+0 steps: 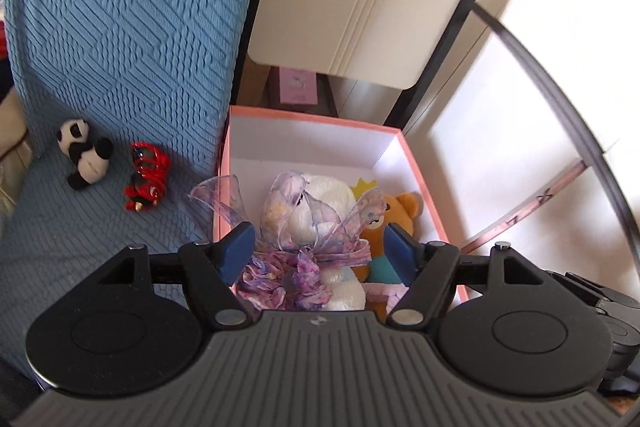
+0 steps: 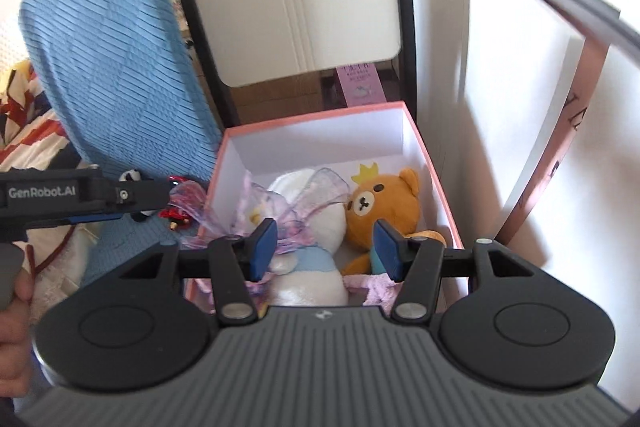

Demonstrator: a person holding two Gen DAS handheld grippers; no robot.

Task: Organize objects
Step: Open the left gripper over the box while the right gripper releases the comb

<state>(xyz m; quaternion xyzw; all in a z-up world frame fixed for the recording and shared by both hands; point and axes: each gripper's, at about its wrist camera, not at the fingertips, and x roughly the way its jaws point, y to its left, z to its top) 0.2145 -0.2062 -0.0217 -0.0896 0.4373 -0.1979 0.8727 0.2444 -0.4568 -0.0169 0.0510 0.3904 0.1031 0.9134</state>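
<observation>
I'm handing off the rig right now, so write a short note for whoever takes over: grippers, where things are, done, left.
Left gripper and right gripper: both open, empty, above the pink cardboard box.
In the box: white plush toy, orange teddy bear, purple ribbon bow.
Left on the blue textured sofa cover: black-and-white panda plush, red shiny ornament.

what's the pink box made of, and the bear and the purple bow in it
Pink box: looks like rigid cardboard, matte, with thin straight walls and a white lining. Bear: plush fabric, fuzzy orange-brown pile. Purple bow: sheer ribbon, perhaps organza; you can see through its loops.
</observation>
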